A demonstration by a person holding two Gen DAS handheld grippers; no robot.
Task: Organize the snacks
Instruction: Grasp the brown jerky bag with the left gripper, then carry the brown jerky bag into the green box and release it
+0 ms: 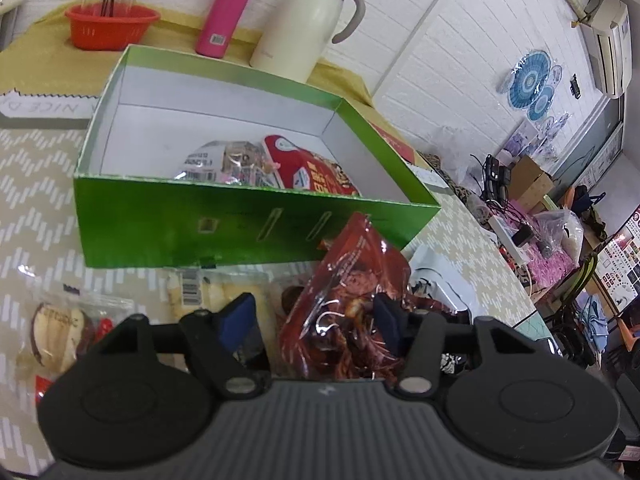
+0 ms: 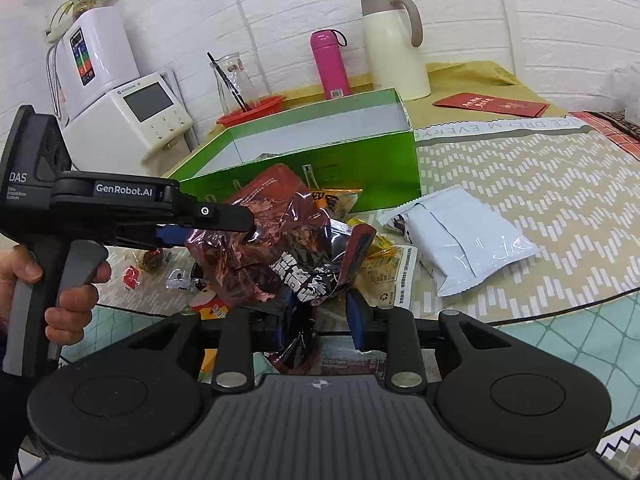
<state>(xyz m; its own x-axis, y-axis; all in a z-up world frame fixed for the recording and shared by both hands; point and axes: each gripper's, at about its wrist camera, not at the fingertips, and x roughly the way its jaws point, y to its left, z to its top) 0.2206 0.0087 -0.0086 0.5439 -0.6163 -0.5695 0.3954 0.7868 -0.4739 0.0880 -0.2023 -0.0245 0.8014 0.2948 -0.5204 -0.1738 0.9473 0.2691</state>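
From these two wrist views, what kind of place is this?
Probably a lived-in home or small-office room used for recording. A patterned tablecloth covers the table, a cream thermal carafe and pink thermos bottle stand by the white brick wall, and a wall air conditioner hangs overhead.

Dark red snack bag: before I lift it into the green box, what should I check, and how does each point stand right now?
1. Dark red snack bag sits between the left tongs: ok.
2. Left tongs clamped firmly on it: cannot tell.
3. Right tongs straddle the bag's lower end: ok; whether they are closed on it: cannot tell.
4. Green box is open on top: ok.
5. Room inside: ok; the packets in the box leave bare floor.
6. Bag free of neighbours: not ok; a yellow packet lies against it and may drag along.
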